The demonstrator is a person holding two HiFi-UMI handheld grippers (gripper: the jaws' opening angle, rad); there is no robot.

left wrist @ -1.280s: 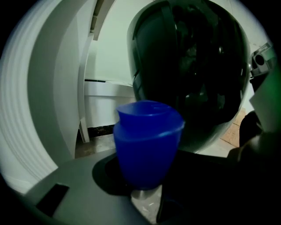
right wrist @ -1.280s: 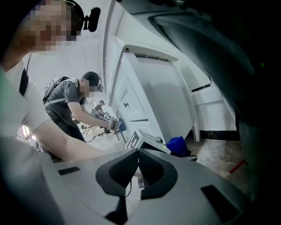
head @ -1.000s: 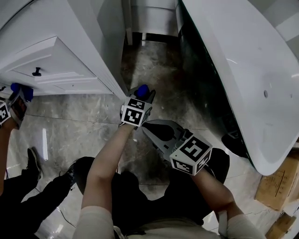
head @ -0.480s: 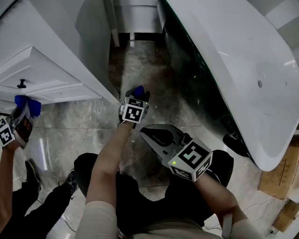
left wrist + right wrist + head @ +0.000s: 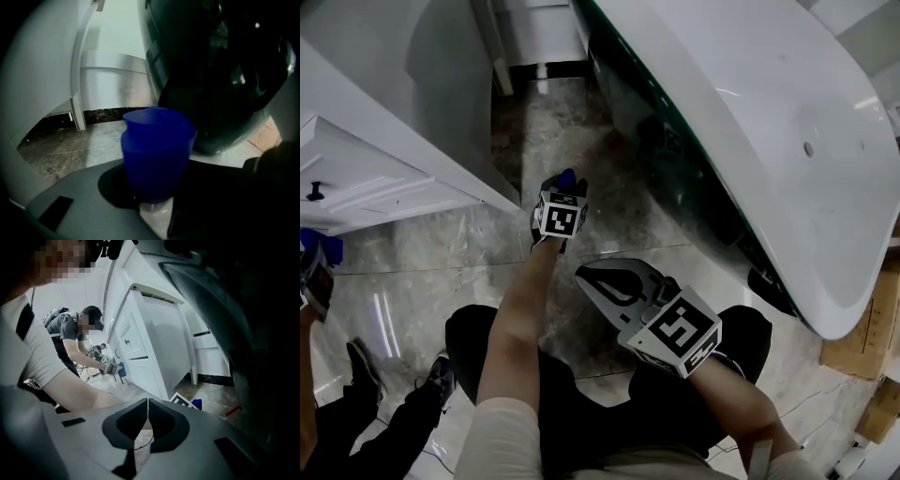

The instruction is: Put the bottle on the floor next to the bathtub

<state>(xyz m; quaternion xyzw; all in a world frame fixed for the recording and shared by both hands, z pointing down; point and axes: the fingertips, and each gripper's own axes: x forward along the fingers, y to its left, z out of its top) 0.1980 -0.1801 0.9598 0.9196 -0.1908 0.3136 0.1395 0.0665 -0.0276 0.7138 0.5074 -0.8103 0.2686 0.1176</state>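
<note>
Right now we are gripping the blue-capped clear bottle (image 5: 157, 159), cap up, in the jaws of our left gripper (image 5: 566, 186) over the grey marbled floor (image 5: 548, 131), just left of the dark-sided white bathtub (image 5: 750, 122), while our nearer right gripper (image 5: 600, 281) is hanging closed and empty.

A white cabinet (image 5: 384, 183) with a dark knob (image 5: 314, 193) stands well apart from a cardboard box (image 5: 870, 330).
</note>
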